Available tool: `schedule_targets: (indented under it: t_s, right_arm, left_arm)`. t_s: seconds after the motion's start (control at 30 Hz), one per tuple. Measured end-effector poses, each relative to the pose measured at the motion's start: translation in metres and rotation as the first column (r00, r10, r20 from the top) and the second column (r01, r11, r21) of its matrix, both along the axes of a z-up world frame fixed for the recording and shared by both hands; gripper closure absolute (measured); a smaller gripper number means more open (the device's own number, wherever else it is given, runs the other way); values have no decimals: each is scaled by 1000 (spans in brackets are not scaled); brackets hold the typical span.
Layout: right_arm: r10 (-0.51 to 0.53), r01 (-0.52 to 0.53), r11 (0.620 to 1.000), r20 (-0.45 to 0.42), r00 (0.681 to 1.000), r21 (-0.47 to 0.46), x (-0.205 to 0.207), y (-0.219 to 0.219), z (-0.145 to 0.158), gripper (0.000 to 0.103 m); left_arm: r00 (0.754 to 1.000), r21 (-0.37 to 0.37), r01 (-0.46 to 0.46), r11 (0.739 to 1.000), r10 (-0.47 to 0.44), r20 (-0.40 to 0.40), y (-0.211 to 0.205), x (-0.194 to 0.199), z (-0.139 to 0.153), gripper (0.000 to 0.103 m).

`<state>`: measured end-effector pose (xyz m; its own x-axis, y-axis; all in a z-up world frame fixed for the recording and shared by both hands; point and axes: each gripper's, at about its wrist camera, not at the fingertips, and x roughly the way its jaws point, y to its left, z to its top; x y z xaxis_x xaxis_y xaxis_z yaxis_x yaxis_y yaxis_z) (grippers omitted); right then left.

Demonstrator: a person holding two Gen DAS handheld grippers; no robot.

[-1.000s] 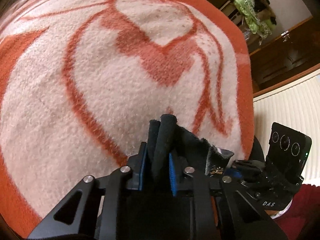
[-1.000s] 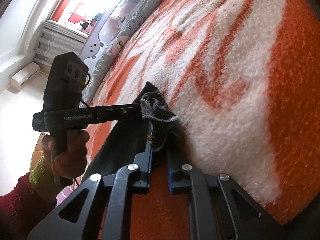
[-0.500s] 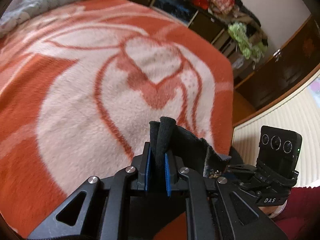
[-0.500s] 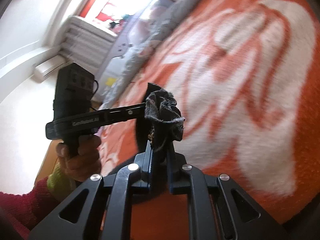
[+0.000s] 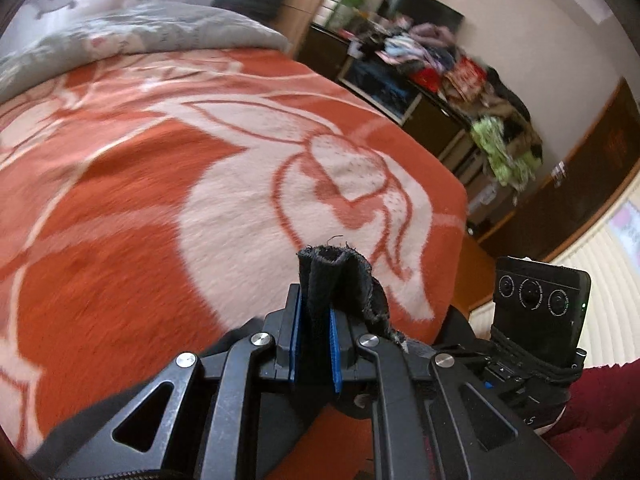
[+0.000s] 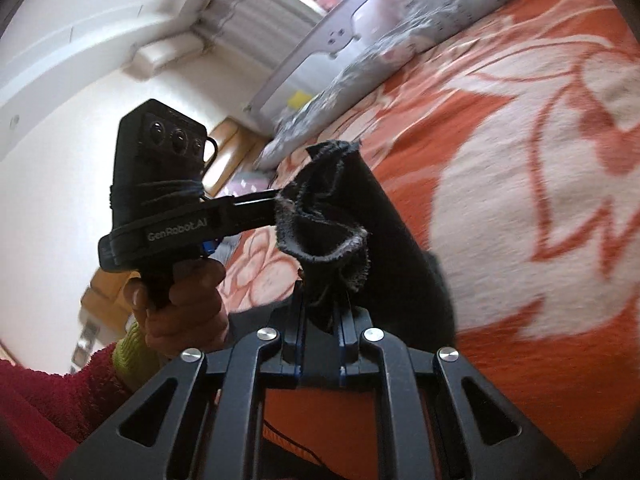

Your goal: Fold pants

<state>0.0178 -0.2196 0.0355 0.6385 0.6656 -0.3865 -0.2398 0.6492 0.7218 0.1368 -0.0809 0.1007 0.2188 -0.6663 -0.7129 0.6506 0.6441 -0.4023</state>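
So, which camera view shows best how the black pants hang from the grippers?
The right wrist view. There the black pants hang in a long fold from the right gripper, with the left gripper clamping their edge. The left wrist view shows only a bunched edge between its own blue pads.

Home bedroom — blanket-covered bed (image 5: 160, 184), pillow (image 5: 152, 28), clothes-piled cabinet (image 5: 420, 92).

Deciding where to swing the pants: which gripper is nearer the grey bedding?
Left. The left gripper, jaws just closed tighter on the black pants, is on the side of the grey bedding; the right gripper grips them farther off, toward the bed's foot.
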Motion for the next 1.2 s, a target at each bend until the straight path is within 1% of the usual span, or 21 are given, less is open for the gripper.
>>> schedule_targets:
  t_s: [0.07, 0.23, 0.33, 0.53, 0.8, 0.83, 1.0, 1.1, 1.17, 1.2]
  right_arm:
    - [33, -33, 999, -9, 999, -16, 8, 12, -3, 90]
    - [105, -107, 991, -36, 994, -75, 27, 41, -13, 90]
    - [143, -149, 983, -57, 988, -107, 38, 60, -20, 90]
    - [194, -210, 965, -114, 974, -157, 47, 89, -39, 90]
    - [230, -268, 935, -178, 957, -231, 63, 115, -59, 89]
    - [235, -275, 933, -184, 954, -234, 62, 116, -61, 87]
    - [243, -293, 925, -217, 946, -243, 64, 122, -67, 85]
    - [258, -308, 923, -222, 940, -231, 63, 124, -67, 79]
    - [277, -324, 919, -217, 936, -224, 60, 126, -65, 69]
    - [285, -332, 915, -214, 934, -229, 56, 129, -63, 68]
  left_arm:
    - [999, -17, -37, 999, 37, -12, 22, -2, -4, 92]
    - [992, -27, -117, 993, 116, -44, 63, -4, -23, 92]
    - [986, -25, -157, 987, 156, -65, 79, -3, -36, 92]
    - [968, -12, -225, 974, 222, -118, 108, -6, -69, 94]
    - [935, 7, -303, 953, 299, -192, 129, -4, -104, 96]
    - [929, 12, -314, 949, 310, -200, 132, -5, -109, 96]
    - [910, 21, -351, 936, 346, -227, 140, -7, -120, 95]
    - [896, 25, -380, 925, 375, -236, 148, -12, -124, 95]
    - [888, 31, -401, 915, 397, -232, 152, -18, -125, 95]
    - [884, 32, -409, 912, 405, -231, 155, -19, -125, 95]
